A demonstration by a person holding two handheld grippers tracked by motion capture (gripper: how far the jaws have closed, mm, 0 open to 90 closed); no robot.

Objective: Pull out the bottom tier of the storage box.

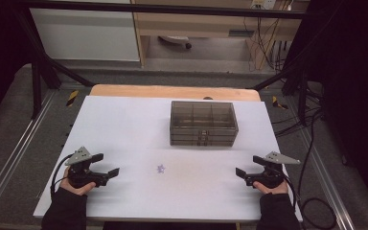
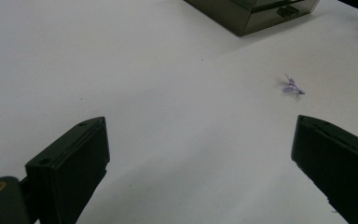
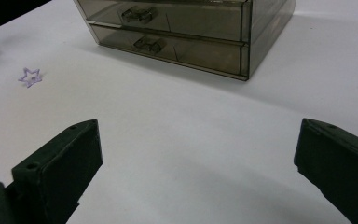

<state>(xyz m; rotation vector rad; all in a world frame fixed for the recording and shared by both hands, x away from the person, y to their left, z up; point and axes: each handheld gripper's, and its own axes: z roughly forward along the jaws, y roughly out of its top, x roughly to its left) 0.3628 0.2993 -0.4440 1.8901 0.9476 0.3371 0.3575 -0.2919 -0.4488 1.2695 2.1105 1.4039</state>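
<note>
Between the two tools on the white counter (image 1: 124, 124) lies a small purple star (image 1: 161, 168), well short of the drawer box (image 1: 202, 123). Left tool (image 1: 109, 175) and right tool (image 1: 242, 173) both gape wide, empty. Light, thin and probably slippery, the star likely wants pinching across its points.

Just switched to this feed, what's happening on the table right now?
A person holds a gripper in each hand, both resting low at the near edge of the white table. The left gripper and the right gripper point inward with jaws open and nothing between them. A small purple star-shaped piece lies on the table between the two, untouched. Farther back stands a smoky clear drawer box with both drawers shut. Nothing has been picked up yet.
</note>
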